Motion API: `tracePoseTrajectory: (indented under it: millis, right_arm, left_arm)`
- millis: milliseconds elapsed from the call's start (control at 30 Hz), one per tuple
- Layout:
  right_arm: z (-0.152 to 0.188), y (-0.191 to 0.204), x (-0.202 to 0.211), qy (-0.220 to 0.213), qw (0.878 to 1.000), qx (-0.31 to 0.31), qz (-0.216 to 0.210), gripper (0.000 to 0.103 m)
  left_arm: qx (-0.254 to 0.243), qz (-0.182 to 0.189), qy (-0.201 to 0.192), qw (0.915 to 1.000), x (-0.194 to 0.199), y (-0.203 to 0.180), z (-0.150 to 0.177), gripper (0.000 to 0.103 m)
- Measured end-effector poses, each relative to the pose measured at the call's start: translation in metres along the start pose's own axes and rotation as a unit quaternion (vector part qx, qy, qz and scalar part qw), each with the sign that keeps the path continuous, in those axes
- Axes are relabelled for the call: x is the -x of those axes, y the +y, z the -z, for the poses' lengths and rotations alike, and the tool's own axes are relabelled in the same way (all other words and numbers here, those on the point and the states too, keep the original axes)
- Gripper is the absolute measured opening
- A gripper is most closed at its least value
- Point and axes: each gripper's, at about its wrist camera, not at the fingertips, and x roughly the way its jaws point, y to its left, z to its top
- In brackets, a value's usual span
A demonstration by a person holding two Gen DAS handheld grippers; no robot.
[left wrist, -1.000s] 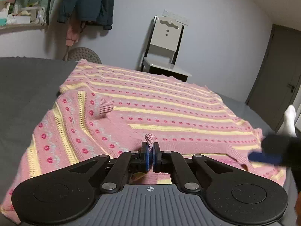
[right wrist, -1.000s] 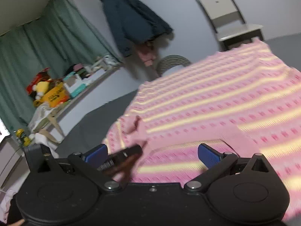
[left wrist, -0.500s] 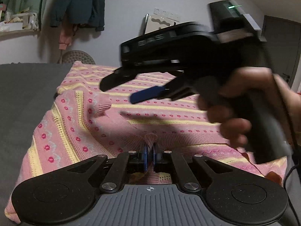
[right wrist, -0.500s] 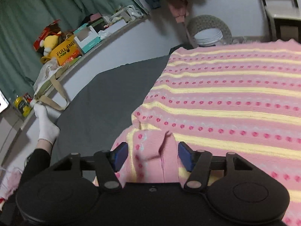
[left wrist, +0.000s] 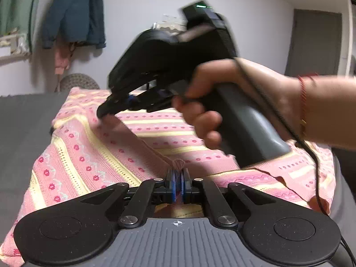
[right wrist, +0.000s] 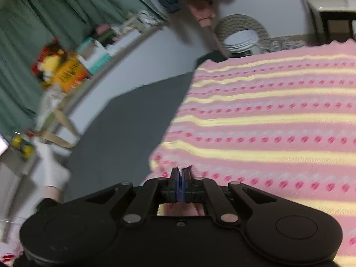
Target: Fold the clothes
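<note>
Sweater [left wrist: 89, 155] pinched by left gripper [left wrist: 178, 185] and right gripper [right wrist: 180, 184]; right view blurred.

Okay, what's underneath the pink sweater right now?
The pink sweater lies on a dark grey surface, bare along the sweater's edge. Whatever sits under the knit is covered. The left gripper and right gripper each pinch its fabric.

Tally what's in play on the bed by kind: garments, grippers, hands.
Pink striped sweater: 1
Grippers: 2, the left gripper and the right gripper, each pinching the knit
Hands in view: 1, the right hand
Total: 4
</note>
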Motion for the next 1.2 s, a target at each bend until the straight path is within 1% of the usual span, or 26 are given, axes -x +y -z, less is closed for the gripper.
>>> tracePoseTrajectory:
  millis: [100,133,200,267,300,333,367,400,433,500,533,600,633,700,733,767,833,867,900,967,1000,1033,1067,1133,1167,1200]
  right_arm:
    - [-0.001,0.002,-0.017,0.041,0.999,0.019,0.029,0.003]
    - [0.0,0.001,-0.018,0.046,0.998,0.02,0.032,0.004]
    - [0.002,0.0,-0.008,0.034,0.999,0.013,0.034,0.006]
    - [0.004,-0.002,0.002,0.023,0.999,0.006,0.036,0.016]
    - [0.005,-0.003,0.007,0.017,0.999,0.002,0.038,0.037]
    - [0.006,-0.004,0.012,0.011,0.999,-0.002,0.039,0.062]
    - [0.008,-0.005,0.017,0.005,0.999,-0.005,0.04,0.068]
    - [0.009,-0.006,0.021,-0.001,0.999,-0.009,0.041,0.069]
    - [0.011,-0.007,0.028,-0.005,0.999,-0.013,0.038,0.069]
    - [0.021,-0.012,0.046,-0.012,0.999,-0.025,0.027,0.069]
    - [0.029,-0.015,0.056,-0.016,0.999,-0.037,0.022,0.069]
    - [0.048,-0.02,0.076,-0.024,0.997,-0.065,0.015,0.069]
    - [0.057,-0.021,0.084,-0.026,0.997,-0.077,0.014,0.069]
    - [0.077,-0.019,0.098,-0.033,0.995,-0.094,0.018,0.068]
    - [0.086,-0.017,0.103,-0.035,0.994,-0.099,0.023,0.067]
    - [0.094,-0.015,0.106,-0.035,0.994,-0.102,0.031,0.065]
    - [0.108,-0.011,0.109,-0.036,0.992,-0.112,0.042,0.059]
    - [0.113,-0.011,0.108,-0.037,0.992,-0.119,0.038,0.056]
    - [0.116,-0.01,0.106,-0.037,0.991,-0.125,0.034,0.05]
    - [0.12,-0.008,0.099,-0.034,0.99,-0.128,0.045,0.048]
    - [0.122,-0.007,0.096,-0.033,0.99,-0.126,0.054,0.045]
    - [0.124,-0.006,0.093,-0.034,0.99,-0.125,0.059,0.039]
    - [0.124,-0.006,0.091,-0.038,0.99,-0.126,0.059,0.035]
    - [0.123,-0.007,0.087,-0.043,0.989,-0.132,0.054,0.022]
    - [0.122,-0.008,0.085,-0.042,0.988,-0.135,0.056,0.017]
    - [0.12,-0.007,0.083,-0.042,0.988,-0.135,0.059,0.005]
  left_arm:
    - [0.001,0.003,0.011,0.9999,-0.001,-0.004,0.0,0.004]
    - [0.001,0.005,0.015,0.9999,-0.001,-0.005,0.0,0.004]
    - [0.001,0.007,0.022,0.9997,-0.002,-0.007,0.0,0.004]
    - [0.002,0.007,0.029,0.9996,0.0,-0.01,0.0,0.005]
    - [0.002,0.006,0.032,0.9995,0.004,-0.011,-0.001,0.013]
    - [0.002,0.002,0.034,0.9994,0.011,-0.012,-0.002,0.02]
    - [0.003,-0.002,0.035,0.9994,0.019,-0.011,-0.003,0.025]
    - [0.004,-0.007,0.037,0.9993,0.027,-0.011,-0.005,0.04]
    - [0.002,-0.015,0.037,0.9992,0.036,-0.009,-0.006,0.062]
    - [-0.021,-0.051,0.021,0.9982,0.057,-0.005,-0.008,0.087]
    - [-0.035,-0.072,0.012,0.9967,0.067,-0.002,-0.008,0.089]
    - [-0.074,-0.12,0.011,0.99,0.078,0.005,-0.008,0.089]
    - [-0.09,-0.139,0.019,0.986,0.08,0.01,-0.007,0.089]
    - [-0.112,-0.168,0.048,0.9782,0.081,0.021,-0.003,0.089]
    - [-0.117,-0.175,0.063,0.9755,0.08,0.026,0.0,0.089]
    - [-0.111,-0.173,0.075,0.9758,0.078,0.031,0.002,0.089]
    - [-0.087,-0.165,0.088,0.9785,0.077,0.04,0.005,0.089]
    - [-0.076,-0.163,0.092,0.9793,0.076,0.043,0.007,0.089]
    - [-0.067,-0.162,0.094,0.98,0.075,0.045,0.008,0.089]
    - [-0.053,-0.16,0.098,0.9808,0.074,0.051,0.01,0.088]
    - [-0.044,-0.156,0.1,0.9817,0.073,0.053,0.013,0.08]
    - [-0.035,-0.15,0.103,0.9828,0.074,0.054,0.017,0.071]
    - [-0.026,-0.144,0.105,0.9837,0.075,0.055,0.021,0.067]
    - [-0.014,-0.136,0.108,0.9847,0.073,0.058,0.025,0.053]
    - [-0.009,-0.133,0.11,0.985,0.071,0.059,0.027,0.051]
    - [-0.007,-0.132,0.109,0.9852,0.07,0.059,0.028,0.045]
